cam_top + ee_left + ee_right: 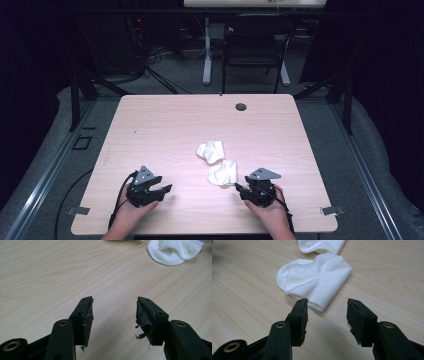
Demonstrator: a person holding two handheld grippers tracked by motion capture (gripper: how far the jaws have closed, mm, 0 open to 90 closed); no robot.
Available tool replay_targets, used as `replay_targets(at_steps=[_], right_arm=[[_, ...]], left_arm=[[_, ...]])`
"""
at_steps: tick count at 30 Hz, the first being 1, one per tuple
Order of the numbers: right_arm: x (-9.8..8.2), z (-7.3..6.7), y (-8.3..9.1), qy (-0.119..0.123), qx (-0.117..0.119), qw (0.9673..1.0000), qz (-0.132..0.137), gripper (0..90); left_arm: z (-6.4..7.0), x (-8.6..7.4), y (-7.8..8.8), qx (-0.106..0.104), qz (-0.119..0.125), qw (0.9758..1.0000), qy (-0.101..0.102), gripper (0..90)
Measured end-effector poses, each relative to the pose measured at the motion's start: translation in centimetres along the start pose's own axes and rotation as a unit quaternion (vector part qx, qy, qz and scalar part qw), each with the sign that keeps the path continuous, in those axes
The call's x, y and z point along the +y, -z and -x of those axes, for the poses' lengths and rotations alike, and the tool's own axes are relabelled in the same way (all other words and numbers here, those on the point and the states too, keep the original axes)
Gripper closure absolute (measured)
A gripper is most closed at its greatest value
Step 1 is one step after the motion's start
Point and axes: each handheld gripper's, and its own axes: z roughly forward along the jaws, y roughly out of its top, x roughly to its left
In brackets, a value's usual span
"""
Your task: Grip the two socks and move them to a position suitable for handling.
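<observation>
Two white socks lie on the wooden table point(165, 120), a little toward its near right part. The nearer sock point(223, 174) sits just in front of the right gripper point(239, 190), and the farther sock point(211, 151) lies just beyond it, toward the table's middle; from the high view the two look to be touching or nearly so.

Both grippers rest near the near edge, each held in a person's hand. The right gripper's jaws stand wide apart with nothing between them, aimed at the nearer sock's folded corner point(319, 281). The left gripper point(165, 189) is also spread wide and empty, over bare wood, well apart from the socks.

What could go wrong, as I see it: the sock is soft and lies flat, so the jaws may close on only its top layer and let it slip free. It could also drag the farther sock along, since the two lie so close. A steep push may simply bunch the fabric away.

Count: two socks, two grippers, one table.
</observation>
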Motion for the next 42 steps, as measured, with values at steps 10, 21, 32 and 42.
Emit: replay_targets(at_steps=[10, 21, 32, 42], right_arm=[[-0.3, 0.2, -0.5, -0.003, -0.004, 0.9999, -0.013, 56.1], [-0.2, 0.3, -0.6, -0.005, -0.002, 0.9999, -0.012, 57.7], [1.3, 1.2, -0.1, -0.020, -0.014, 0.9996, -0.014, 57.2], [2.9, 1.1, -0.7, -0.005, -0.011, 0.9998, -0.013, 56.7]], left_arm=[[-0.8, 0.0, 0.7, -0.016, 0.017, 0.9993, 0.030, 49.7], [-0.9, 0.1, 0.8, -0.019, 0.022, 0.9989, 0.037, 49.9], [-0.9, 0.1, 0.8, -0.022, 0.019, 0.9988, 0.040, 49.8], [-0.9, 0.1, 0.8, -0.023, 0.019, 0.9987, 0.042, 49.6]])
